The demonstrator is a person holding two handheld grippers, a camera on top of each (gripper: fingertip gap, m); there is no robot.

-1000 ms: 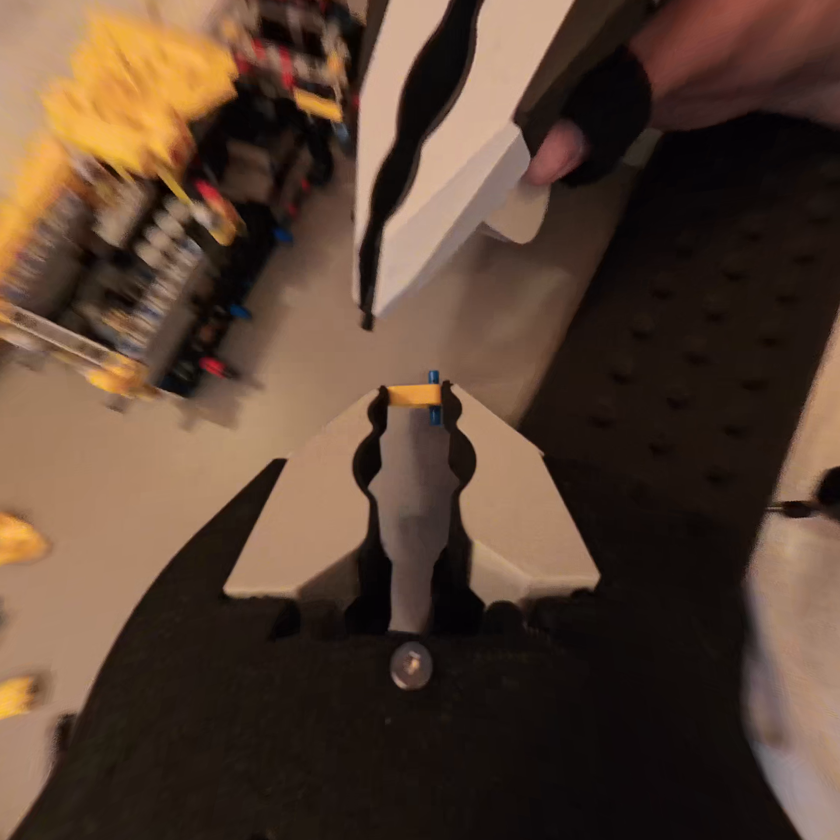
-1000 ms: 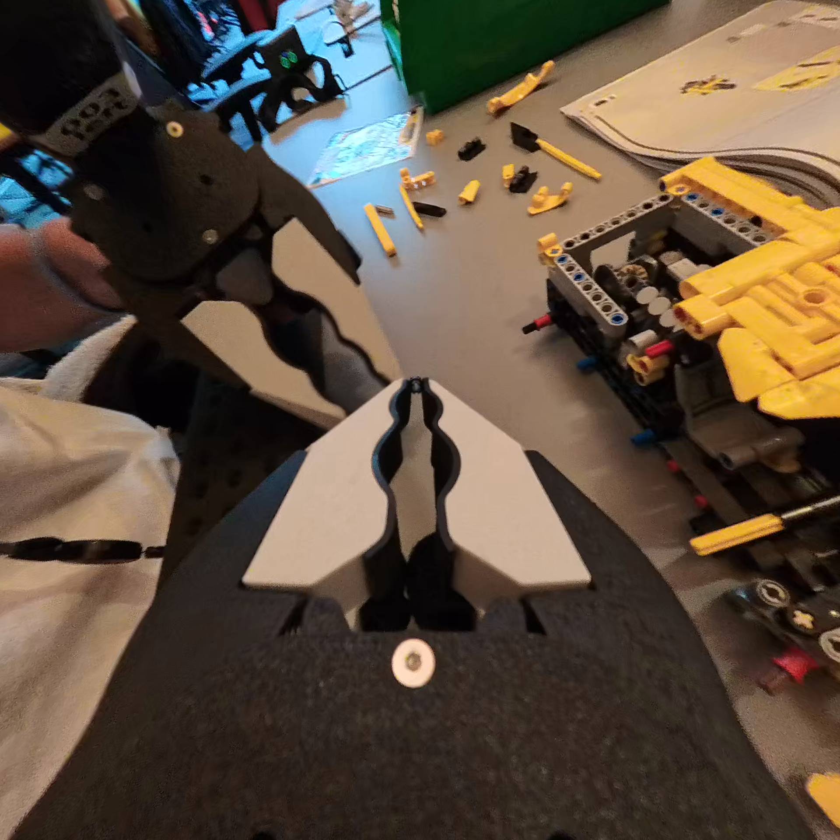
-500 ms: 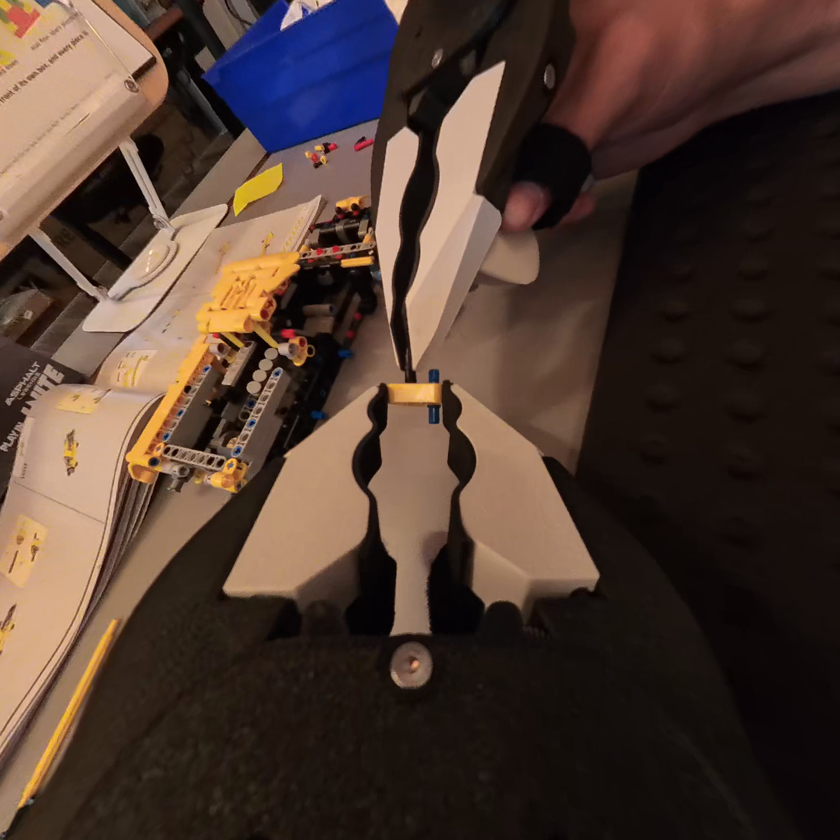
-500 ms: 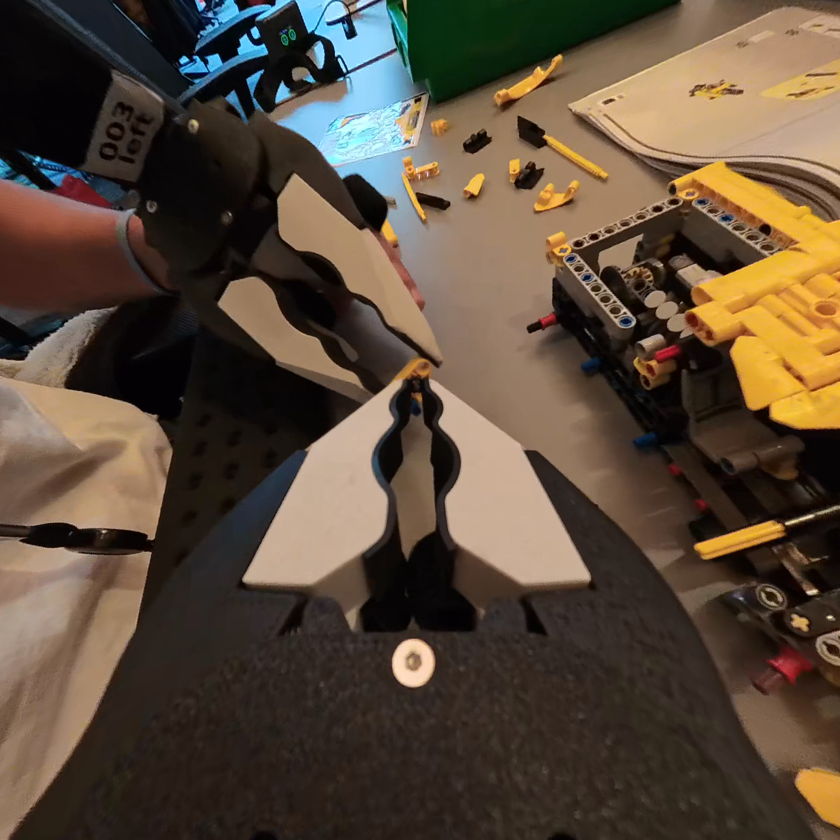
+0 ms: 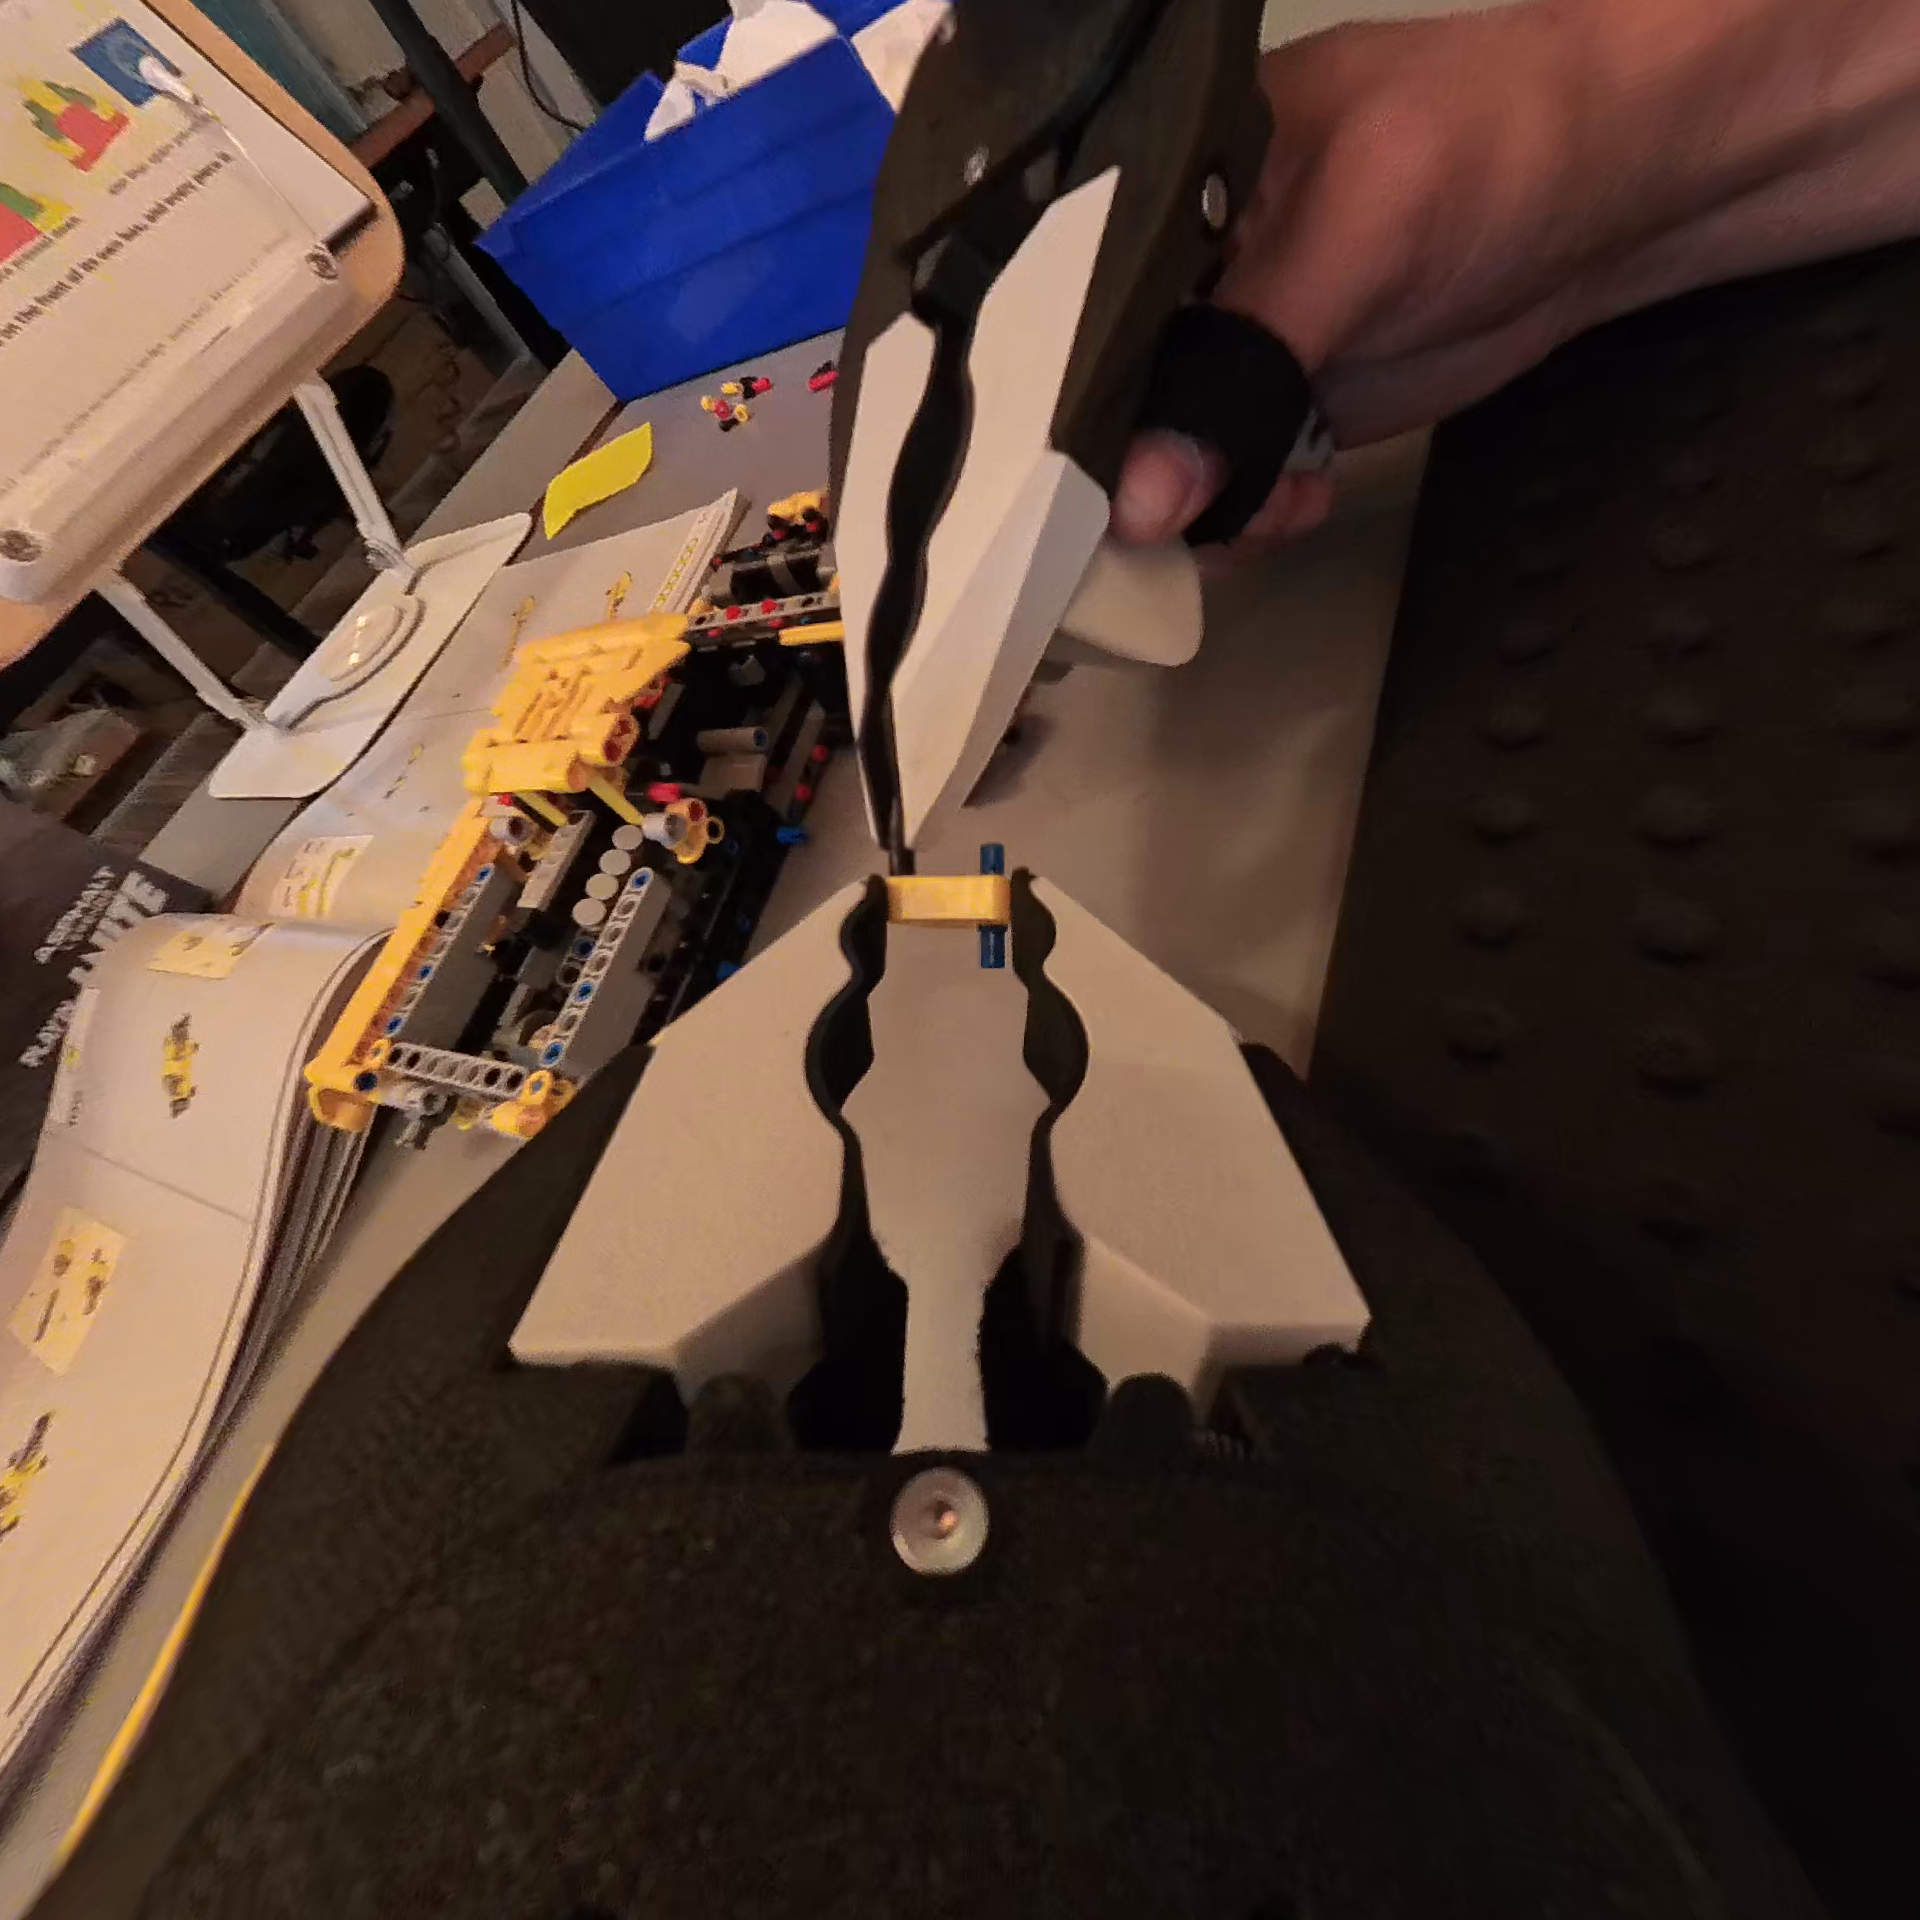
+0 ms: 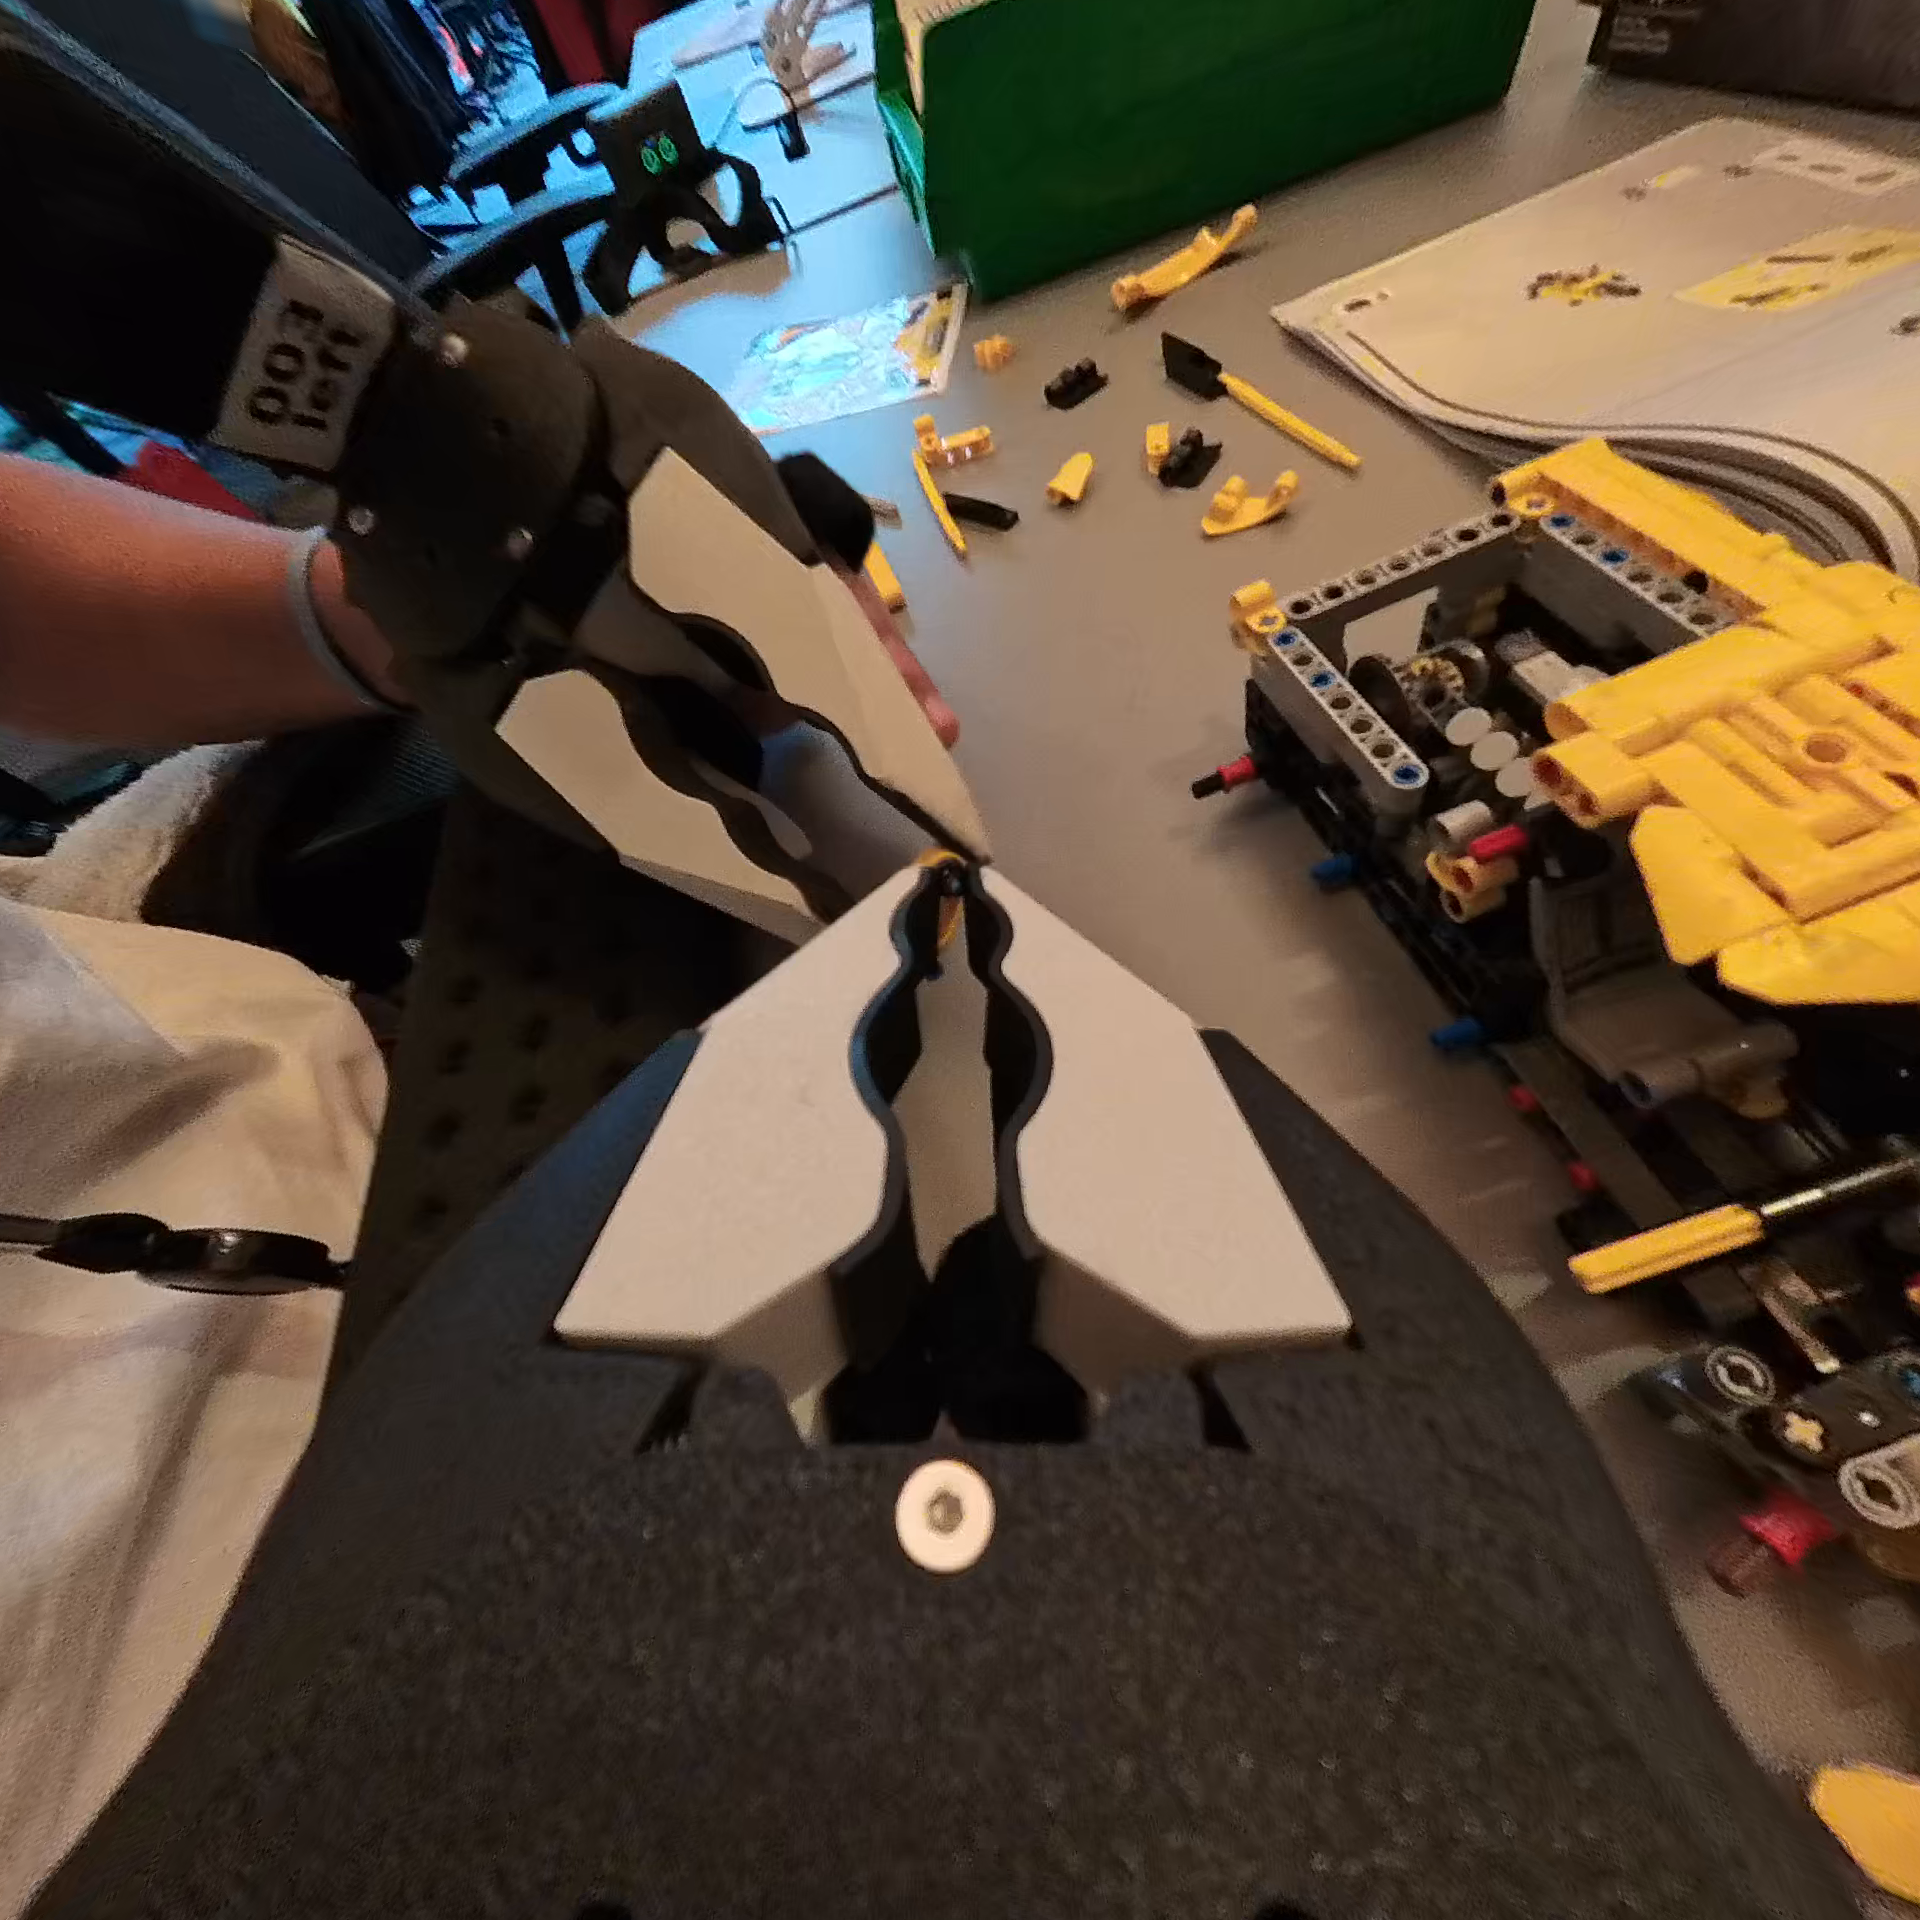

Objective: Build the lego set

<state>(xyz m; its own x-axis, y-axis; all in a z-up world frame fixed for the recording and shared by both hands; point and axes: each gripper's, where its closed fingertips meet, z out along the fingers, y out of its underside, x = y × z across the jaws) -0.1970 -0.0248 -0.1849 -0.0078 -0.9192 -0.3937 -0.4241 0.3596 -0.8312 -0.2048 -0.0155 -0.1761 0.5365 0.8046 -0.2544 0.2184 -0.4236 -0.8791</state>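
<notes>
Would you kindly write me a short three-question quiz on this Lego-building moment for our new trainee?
1. True or false: the left gripper has its jaws shut on a small yellow beam that carries a blue pin.
2. Multiple choice: in the left wrist view, where do the right gripper's closed tips sit? A) on the instruction booklet B) at the left end of the yellow beam C) inside the blue bin
3. Fill in: in the right wrist view, the loose yellow and black parts lie in front of a ____ box.

Key: 1 true; 2 B; 3 green.
</notes>
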